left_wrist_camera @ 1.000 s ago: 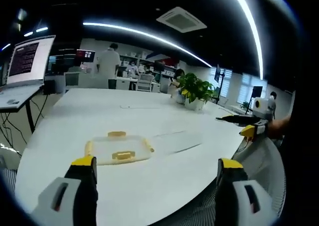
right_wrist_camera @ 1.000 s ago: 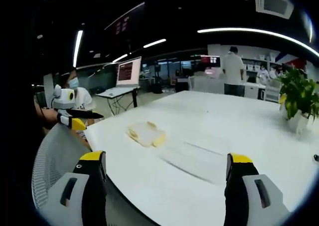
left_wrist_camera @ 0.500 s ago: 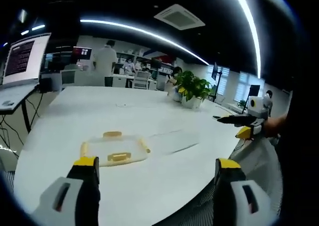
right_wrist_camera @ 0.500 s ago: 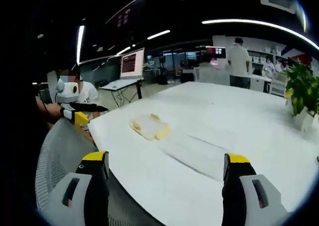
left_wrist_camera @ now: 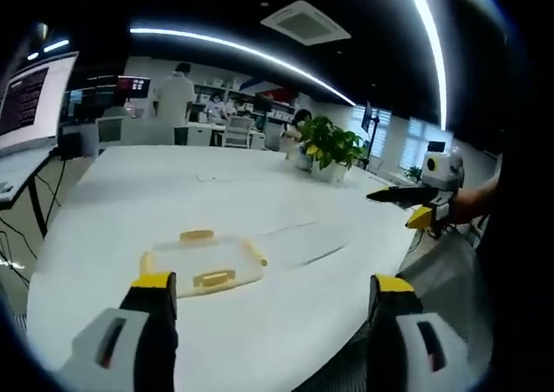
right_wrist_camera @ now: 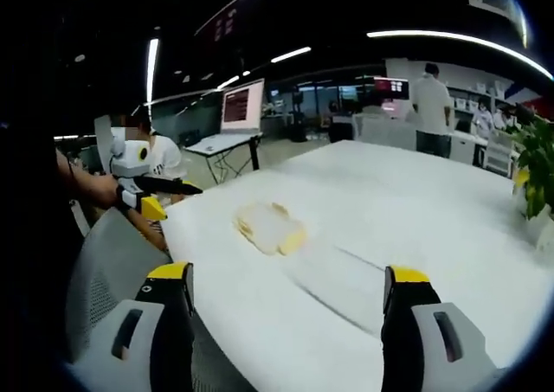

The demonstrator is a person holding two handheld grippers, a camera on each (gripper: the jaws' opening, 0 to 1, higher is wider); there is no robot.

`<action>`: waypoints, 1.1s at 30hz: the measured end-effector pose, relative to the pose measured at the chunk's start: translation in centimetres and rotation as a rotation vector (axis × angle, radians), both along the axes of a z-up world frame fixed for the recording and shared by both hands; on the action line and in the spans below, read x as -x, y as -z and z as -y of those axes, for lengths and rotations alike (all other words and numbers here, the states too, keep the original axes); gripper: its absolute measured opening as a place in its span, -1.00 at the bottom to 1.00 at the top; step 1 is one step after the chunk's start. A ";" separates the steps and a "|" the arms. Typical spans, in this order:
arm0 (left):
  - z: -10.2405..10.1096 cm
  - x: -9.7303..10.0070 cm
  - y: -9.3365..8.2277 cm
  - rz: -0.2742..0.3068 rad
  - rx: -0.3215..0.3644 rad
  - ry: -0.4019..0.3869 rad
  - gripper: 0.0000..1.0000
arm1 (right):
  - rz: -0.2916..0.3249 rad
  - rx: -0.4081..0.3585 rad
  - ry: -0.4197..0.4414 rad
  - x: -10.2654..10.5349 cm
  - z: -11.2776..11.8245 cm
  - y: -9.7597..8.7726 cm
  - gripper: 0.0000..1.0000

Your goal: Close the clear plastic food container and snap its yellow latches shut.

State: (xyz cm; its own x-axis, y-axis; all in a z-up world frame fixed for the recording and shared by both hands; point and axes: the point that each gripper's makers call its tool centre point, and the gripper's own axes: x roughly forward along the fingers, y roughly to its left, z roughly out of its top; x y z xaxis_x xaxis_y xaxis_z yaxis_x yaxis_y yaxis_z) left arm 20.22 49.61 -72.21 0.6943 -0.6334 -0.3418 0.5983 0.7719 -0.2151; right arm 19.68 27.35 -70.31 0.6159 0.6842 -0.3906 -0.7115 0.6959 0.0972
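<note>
Seemingly unlabelled clear container (left_wrist_camera: 204, 265)

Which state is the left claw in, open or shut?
Open: in the left gripper view the left claw has its jaws wide apart, empty, short of the container.

clear container (left_wrist_camera: 202, 263) (yellow latches) lies on the white table (left_wrist_camera: 130, 202), beyond the left claw's (left_wrist_camera: 268, 298) parted jaws.

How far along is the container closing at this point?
Nothing looks done. The lid with yellow latches lies flat on the white table, beside the clear container base, which is hard to make out. Nothing is in hand: the left gripper and right gripper are both open, short of the parts. Fitting the lid and snapping the latches remain.
</note>
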 end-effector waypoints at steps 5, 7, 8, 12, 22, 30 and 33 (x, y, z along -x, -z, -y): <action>0.1 -0.8 0.0 0.000 -0.016 0.035 0.77 | 0.005 0.001 -0.022 -0.6 -1.2 -0.5 0.75; 0.1 -1.2 0.0 -0.002 -0.017 0.043 0.75 | 0.011 0.015 -0.036 -0.9 -1.5 -0.4 0.73; 0.1 -1.3 0.0 -0.004 -0.017 0.046 0.74 | 0.009 0.019 -0.041 -1.1 -1.7 -0.3 0.72; 0.0 -1.5 0.4 -0.017 -0.045 0.082 0.73 | 0.007 0.055 -0.079 -1.6 -2.3 0.1 0.65; -0.6 -2.0 1.7 -0.046 -0.102 0.171 0.61 | 0.003 0.087 -0.129 -3.3 -3.5 0.8 0.50; -2.3 -3.0 2.3 -0.060 -0.172 0.226 0.58 | -0.019 0.113 -0.160 -3.9 -4.0 1.4 0.38; -2.7 -3.4 2.6 -0.066 -0.200 0.248 0.57 | -0.021 0.121 -0.169 -4.0 -4.1 1.5 0.35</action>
